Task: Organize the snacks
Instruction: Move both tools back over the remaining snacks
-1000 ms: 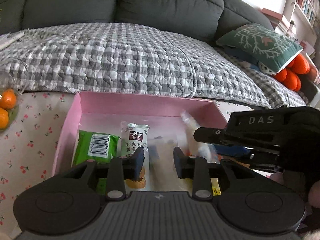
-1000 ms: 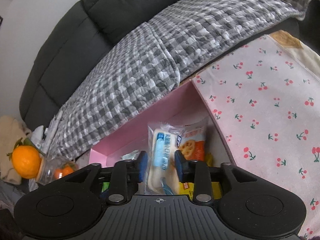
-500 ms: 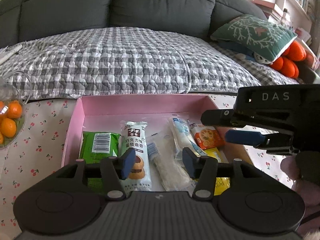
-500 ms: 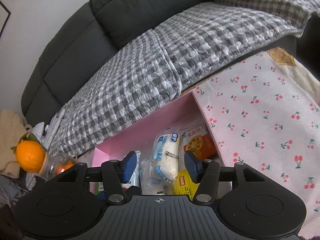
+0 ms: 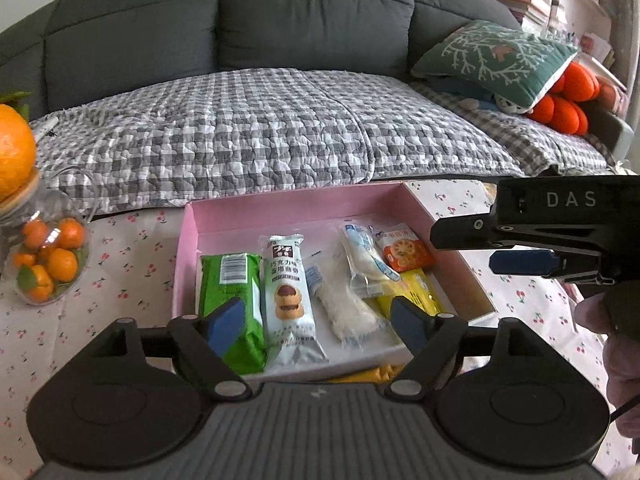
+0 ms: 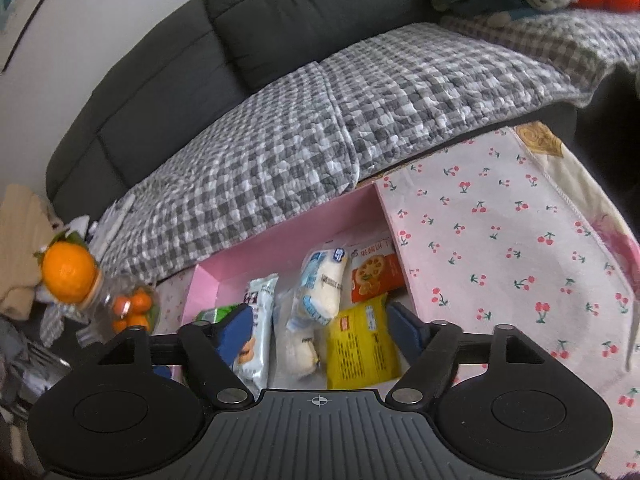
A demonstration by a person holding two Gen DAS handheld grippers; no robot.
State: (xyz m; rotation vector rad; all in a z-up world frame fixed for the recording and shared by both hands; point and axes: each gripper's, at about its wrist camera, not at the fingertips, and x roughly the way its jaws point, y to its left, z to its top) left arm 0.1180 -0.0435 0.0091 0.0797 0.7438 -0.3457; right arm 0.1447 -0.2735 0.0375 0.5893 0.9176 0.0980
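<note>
Hand-held grippers (image 5: 320, 326) (image 6: 320, 330) spread above boxed snacks (image 5: 286, 288).

This is a home living room. A dark grey sofa (image 5: 312, 20) stands behind, covered with a grey checked quilt (image 5: 260, 136), and a green cushion (image 5: 496, 56) lies at its end. In front is a table with a cherry-print cloth (image 6: 500, 240), a glass jar of small oranges (image 5: 48, 256) and a pink box (image 5: 304, 208) of snacks.

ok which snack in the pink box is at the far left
The green packet with the barcode, beside the box's left wall; the other snacks all lie to its right.
</note>
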